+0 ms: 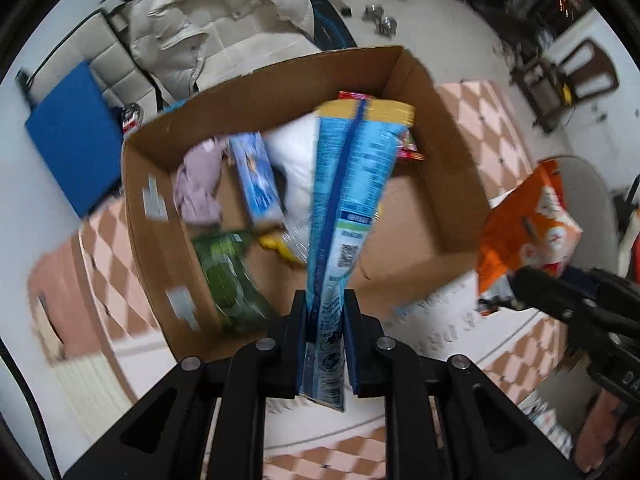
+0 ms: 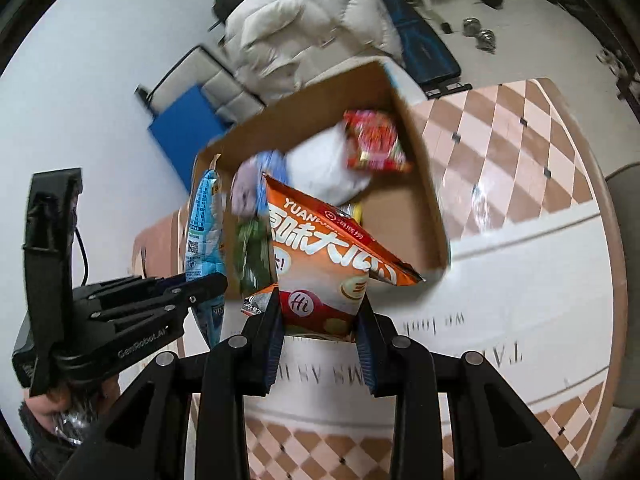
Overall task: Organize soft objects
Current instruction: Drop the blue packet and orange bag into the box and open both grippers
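Note:
My left gripper (image 1: 325, 320) is shut on a blue snack bag (image 1: 352, 184) and holds it above the open cardboard box (image 1: 280, 80). My right gripper (image 2: 320, 316) is shut on an orange snack bag (image 2: 320, 248) in front of the box (image 2: 424, 200). The orange bag also shows at the right of the left wrist view (image 1: 528, 232), and the blue bag at the left of the right wrist view (image 2: 204, 224). In the box lie a lilac cloth (image 1: 198, 184), a blue packet (image 1: 256, 180), a white pillow (image 1: 296, 160), a green packet (image 1: 228, 276) and a red packet (image 2: 374, 140).
The box stands on a round table with a checkered cloth (image 2: 500, 140). A white puffy coat (image 1: 216, 12) lies on a seat behind the box. A blue pad (image 1: 72, 136) leans at the left. A chair (image 1: 592, 200) stands at the right.

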The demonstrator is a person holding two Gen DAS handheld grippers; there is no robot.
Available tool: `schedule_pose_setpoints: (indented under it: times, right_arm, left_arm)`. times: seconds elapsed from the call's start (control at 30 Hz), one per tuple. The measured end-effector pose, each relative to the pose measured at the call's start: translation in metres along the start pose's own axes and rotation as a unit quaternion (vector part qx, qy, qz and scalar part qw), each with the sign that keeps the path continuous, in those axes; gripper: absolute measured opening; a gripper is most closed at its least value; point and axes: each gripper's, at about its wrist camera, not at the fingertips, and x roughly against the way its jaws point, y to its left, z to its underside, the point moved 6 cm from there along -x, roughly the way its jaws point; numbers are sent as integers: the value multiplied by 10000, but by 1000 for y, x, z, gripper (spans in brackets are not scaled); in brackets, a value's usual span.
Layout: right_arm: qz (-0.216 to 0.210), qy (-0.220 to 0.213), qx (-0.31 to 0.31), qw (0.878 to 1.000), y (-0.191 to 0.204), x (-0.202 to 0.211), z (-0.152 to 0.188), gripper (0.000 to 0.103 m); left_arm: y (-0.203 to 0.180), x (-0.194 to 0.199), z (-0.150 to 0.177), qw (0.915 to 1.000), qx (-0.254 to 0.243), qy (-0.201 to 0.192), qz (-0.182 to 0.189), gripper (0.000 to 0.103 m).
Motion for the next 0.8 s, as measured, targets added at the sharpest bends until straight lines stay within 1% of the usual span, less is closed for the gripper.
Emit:
schedule_pose_setpoints:
  times: [0.1, 0.2, 0.23, 0.3, 0.43, 0.53, 0.67, 0.8]
  right_arm:
    - [96, 19, -107, 9999, 0, -13, -24, 35]
    - [223, 166, -146, 9995, 2, -34, -38, 34]
    - [336, 237, -103, 9991, 2, -45, -42, 35]
    - [484, 301, -78, 9983, 4, -57, -44, 35]
    - [717, 510, -45, 9961, -3, -81, -42, 35]
    - [799, 598, -44, 9950, -10, -92, -38, 35]
    - [925, 744, 23, 9929, -19, -105, -31, 35]
    - [1018, 879, 79, 9909, -21, -116, -28, 35]
  left_arm:
    - [3, -17, -18, 9990, -237, 370, -21, 14]
    - [5, -39, -31, 9969, -330, 709, 19, 14]
    - [5, -47, -33, 9962, -333, 807, 43, 14]
    - [3, -63, -31, 9938, -367, 1033, 161, 14]
    - [-5, -90, -17, 9881, -447, 1425, 378, 14]
    - [-11, -103, -8, 9849, -627, 1556, 424, 14]
    - [-13, -105, -9, 9832, -648, 1608, 567, 15]
    - [-8, -102, -13, 9831, -608, 1653, 493, 19]
